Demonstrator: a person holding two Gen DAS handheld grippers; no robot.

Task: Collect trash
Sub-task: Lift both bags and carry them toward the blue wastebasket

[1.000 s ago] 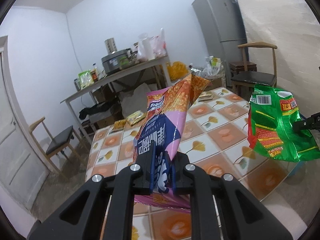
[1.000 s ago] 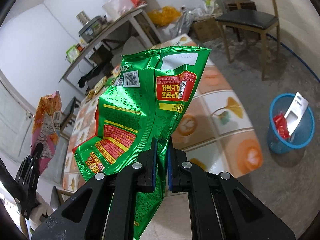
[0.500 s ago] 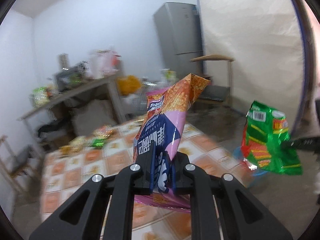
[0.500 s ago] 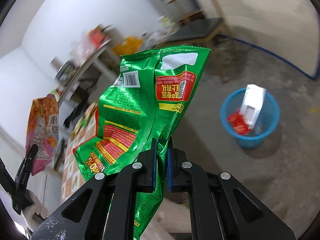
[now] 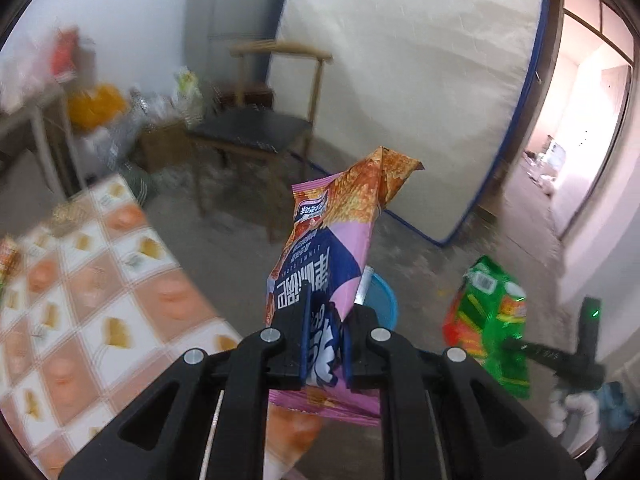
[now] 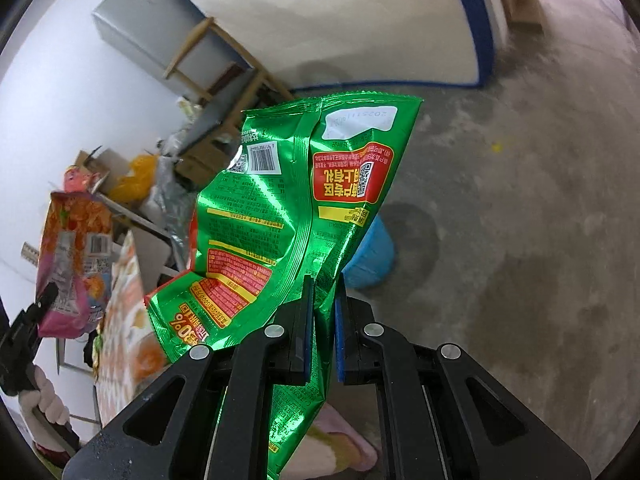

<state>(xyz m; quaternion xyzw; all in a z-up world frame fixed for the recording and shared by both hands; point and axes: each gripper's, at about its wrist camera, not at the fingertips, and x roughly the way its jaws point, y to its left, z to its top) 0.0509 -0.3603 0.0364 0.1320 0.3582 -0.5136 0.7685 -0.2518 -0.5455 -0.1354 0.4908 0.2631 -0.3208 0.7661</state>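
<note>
Two snack bags ride upright in pinching jaws: left gripper [image 5: 324,340] clamps the pink bag [image 5: 332,256], right gripper [image 6: 322,328] the green bag [image 6: 296,216]; the blue bin [image 6: 370,256] sits on the floor just beyond both, half hidden

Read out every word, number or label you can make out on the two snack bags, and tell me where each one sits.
"30%": green snack bag, lower left corner, printed upside down.
"2025111", then it fades: white date patch at the top of the same bag.
Green bag's red panel, barcode digits and fine print: too small to read surely.
Pink snack bag: large Chinese characters, upside down and creased; not readable with confidence.
</note>
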